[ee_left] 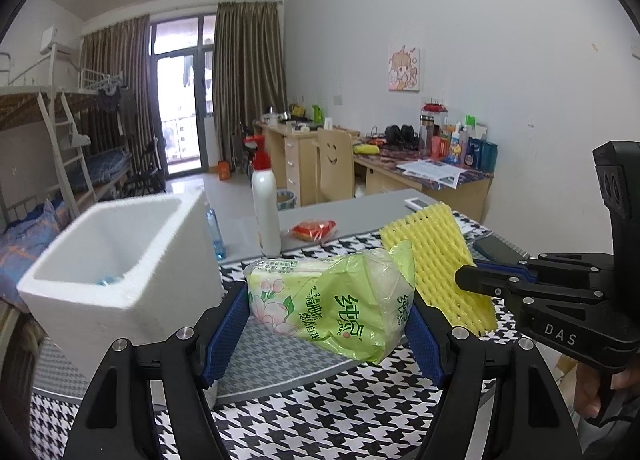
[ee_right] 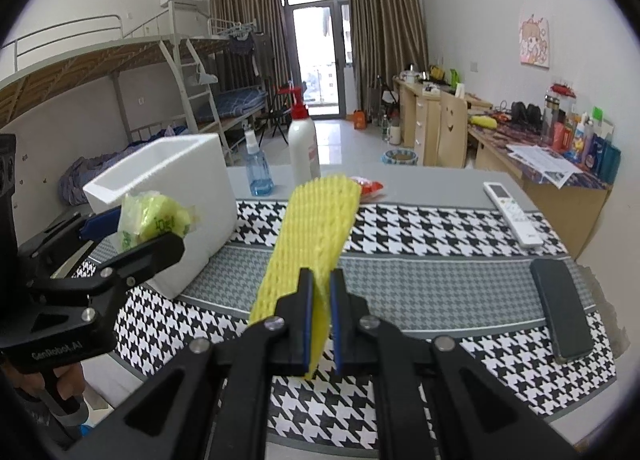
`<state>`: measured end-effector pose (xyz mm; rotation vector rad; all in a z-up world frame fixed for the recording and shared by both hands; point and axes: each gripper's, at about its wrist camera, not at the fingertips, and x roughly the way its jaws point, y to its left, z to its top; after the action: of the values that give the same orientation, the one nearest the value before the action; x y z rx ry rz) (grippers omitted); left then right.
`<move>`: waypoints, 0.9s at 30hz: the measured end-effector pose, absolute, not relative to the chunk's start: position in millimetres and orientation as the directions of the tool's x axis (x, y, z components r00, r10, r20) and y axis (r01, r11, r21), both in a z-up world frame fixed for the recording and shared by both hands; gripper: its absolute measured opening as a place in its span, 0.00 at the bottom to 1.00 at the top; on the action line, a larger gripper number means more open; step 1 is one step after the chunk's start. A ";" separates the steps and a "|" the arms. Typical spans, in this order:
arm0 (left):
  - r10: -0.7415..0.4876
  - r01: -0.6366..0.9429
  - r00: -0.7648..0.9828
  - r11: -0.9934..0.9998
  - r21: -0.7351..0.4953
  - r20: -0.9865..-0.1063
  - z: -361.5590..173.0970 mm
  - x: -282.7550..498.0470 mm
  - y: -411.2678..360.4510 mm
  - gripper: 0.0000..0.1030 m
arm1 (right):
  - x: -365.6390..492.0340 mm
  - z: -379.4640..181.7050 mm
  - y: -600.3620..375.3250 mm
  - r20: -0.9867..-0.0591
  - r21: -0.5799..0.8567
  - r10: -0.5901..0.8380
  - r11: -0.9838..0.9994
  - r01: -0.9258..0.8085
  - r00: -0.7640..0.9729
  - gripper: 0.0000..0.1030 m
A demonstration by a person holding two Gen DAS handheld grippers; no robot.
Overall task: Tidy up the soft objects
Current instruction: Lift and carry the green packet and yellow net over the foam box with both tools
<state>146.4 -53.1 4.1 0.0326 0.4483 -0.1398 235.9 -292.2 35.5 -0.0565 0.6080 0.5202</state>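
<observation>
We list, by size, a table (ee_right: 440, 180) under a houndstooth cloth (ee_right: 420, 228), both of our tools raised above it. Next, a white foam box (ee_left: 120, 280), open at the top, standing at the cloth's left end; in the left wrist view it lies left of and just beyond the left gripper (ee_left: 328, 324), so we judge the left hand much the nearer to it. Next, a yellow foam net sleeve (ee_right: 316, 228), held up off the cloth, its long axis running forward and away from the right gripper (ee_right: 320, 324), whose fingers are pinched on its near end. Next, a green tissue pack (ee_left: 332, 300), clamped crosswise between the left gripper's blue pads (ee_left: 228, 324), its long axis spanning from pad to pad. Smaller items: a white bottle with a red cap (ee_right: 304, 140), a blue spray bottle (ee_right: 258, 168), a remote (ee_right: 512, 212), a dark phone (ee_right: 560, 312), a red packet (ee_left: 314, 228). We judge the tissue pack goes into the box first, by a short move leftward; the sleeve must cross over from the right.
</observation>
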 end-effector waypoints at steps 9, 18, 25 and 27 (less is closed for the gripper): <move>-0.102 0.115 0.918 0.993 0.011 -0.383 20.2 130.9 -42.9 0.72 | 226.3 52.3 -292.0 -0.502 0.103 0.478 0.861 -0.499 0.721 0.10; -0.057 0.061 0.940 0.998 0.002 -0.336 33.3 118.6 -24.3 0.72 | 223.3 67.1 -281.8 -0.459 0.097 0.510 0.843 -0.530 0.727 0.10; -0.017 0.016 0.949 1.000 -0.004 -0.315 39.8 114.2 -11.2 0.72 | 225.0 74.4 -271.9 -0.432 0.095 0.538 0.825 -0.557 0.724 0.10; -0.001 0.000 0.950 1.000 -0.004 -0.311 40.9 113.7 -8.3 0.72 | 226.3 74.9 -268.4 -0.430 0.095 0.547 0.818 -0.567 0.718 0.10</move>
<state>113.7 -8.3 40.9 -0.0038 0.3161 -0.0004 226.3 -268.4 74.8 -0.0445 0.4608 0.6162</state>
